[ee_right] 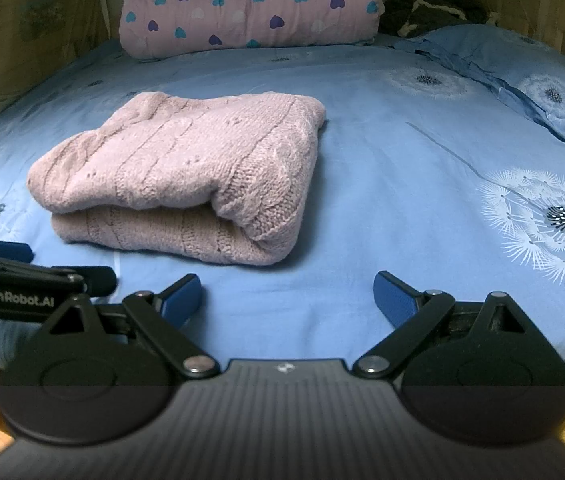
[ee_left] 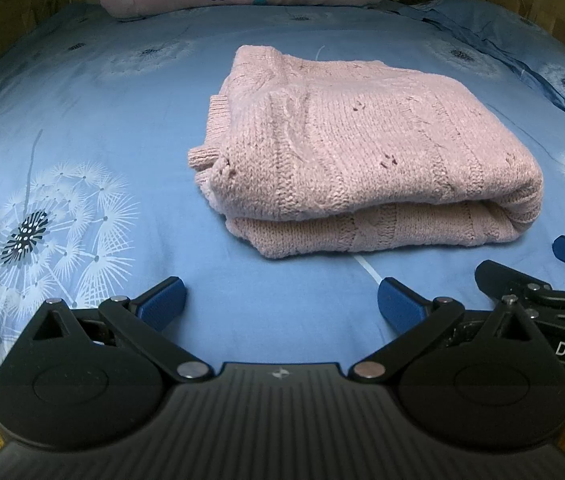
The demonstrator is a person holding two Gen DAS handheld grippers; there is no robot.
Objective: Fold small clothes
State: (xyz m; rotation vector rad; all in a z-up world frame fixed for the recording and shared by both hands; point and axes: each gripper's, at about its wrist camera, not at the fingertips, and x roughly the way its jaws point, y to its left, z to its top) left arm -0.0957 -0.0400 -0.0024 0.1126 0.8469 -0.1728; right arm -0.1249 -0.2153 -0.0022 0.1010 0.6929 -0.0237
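Blue bedsheet (ee_left: 82, 100) filled both views; the folded sweater (ee_left: 346, 148) lay at centre frame. I held my left gripper (ee_left: 280, 300) and right gripper (ee_right: 287, 296) released, empty, near it.

A folded pink knit sweater (ee_left: 346, 160) lies on a blue dandelion-print bed (ee_left: 102, 128); the left tongs (ee_left: 282, 304) gape wide, empty, just short of it.

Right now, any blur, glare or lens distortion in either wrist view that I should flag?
Left wrist view: sharp, dim even light, no glare; fisheye bows the bed edges; the sweater knit reads clearly. Right wrist view: equally sharp on the sweater, but a darker horizontal band crosses the bottom over the hand-held gripper body, and the corners are dark.
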